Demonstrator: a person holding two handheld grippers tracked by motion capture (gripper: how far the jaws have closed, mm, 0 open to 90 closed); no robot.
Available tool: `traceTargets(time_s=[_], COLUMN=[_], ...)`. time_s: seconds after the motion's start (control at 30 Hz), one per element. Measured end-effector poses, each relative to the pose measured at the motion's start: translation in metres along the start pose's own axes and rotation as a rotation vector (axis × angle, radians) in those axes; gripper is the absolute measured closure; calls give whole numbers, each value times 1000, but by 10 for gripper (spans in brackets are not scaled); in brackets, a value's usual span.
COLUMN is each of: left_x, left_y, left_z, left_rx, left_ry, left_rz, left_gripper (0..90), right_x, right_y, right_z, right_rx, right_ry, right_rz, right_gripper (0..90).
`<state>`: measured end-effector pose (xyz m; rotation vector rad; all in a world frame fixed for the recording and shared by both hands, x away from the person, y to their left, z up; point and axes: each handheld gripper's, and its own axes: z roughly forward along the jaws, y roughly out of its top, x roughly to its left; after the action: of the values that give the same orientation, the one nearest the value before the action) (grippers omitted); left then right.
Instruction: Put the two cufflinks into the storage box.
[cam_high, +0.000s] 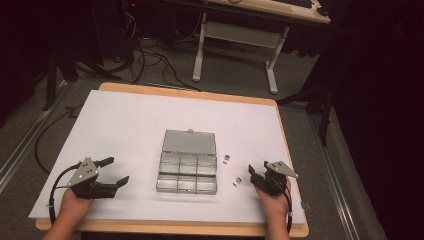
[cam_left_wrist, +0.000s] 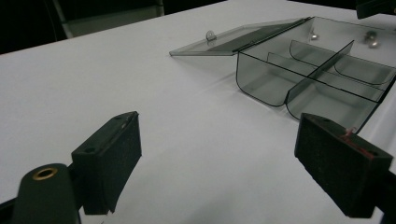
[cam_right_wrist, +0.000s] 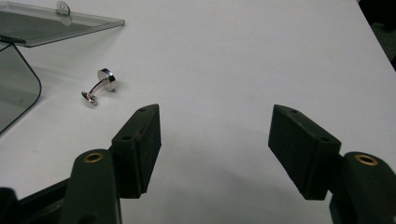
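Both hands sit at the near edge of the table in the high view, my left gripper well to the left of the clear compartment box, my right gripper to its right, each with jaws apart and holding nothing. Two cufflinks lie right of the box: one just beside its hinge end, the other nearer my right gripper. Along the left gripper view, the box stands open, lid flat behind it, compartments apparently empty. In the right gripper view, a cufflink lies beside the box's corner, left of my spread jaws. I'd swing left, centre it, pinch the round head.
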<state>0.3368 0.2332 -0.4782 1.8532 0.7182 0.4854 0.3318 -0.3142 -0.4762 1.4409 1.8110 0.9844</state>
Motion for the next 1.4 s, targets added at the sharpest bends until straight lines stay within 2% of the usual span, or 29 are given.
traceTargets(time_s=[0.2,0.27,0.33,0.43,0.53,0.63,0.73,0.8,1.03,1.13,1.4], left_x=[0,1,1,2,6,10,12,11,6,5,3], left_y=[1,1,1,1,3,3,4,4,3,3,2], left_z=[1,0,1,2,4,3,4,4,4,4,4], left_rx=[4,-2,-1,6,8,-13,-11,-9,0,0,-2], left_ry=[-2,-3,3,6,15,25,38,38,35,36,51], left_rz=[1,-6,-8,-13,-45,-73,-84,-77,-45,-38,-28], left_gripper=[153,153,153,153,154,153,153,153,153,153,153], right_x=[-1,1,6,9,11,12,13,13,15,17,22], right_y=[0,2,3,2,-2,-5,-10,-12,-9,-8,-9], right_z=[-1,-5,-10,-13,-22,-27,-31,-33,-31,-31,-33], right_rx=[-8,-15,-16,-12,-8,-6,10,5,0,10,5], right_ry=[11,-5,20,31,42,63,71,85,108,113,109], right_rz=[1,-6,-16,-30,-22,-24,-40,-30,-43,-59,-59], right_gripper=[384,419,448,460,459,461,481,502,521,528,537])
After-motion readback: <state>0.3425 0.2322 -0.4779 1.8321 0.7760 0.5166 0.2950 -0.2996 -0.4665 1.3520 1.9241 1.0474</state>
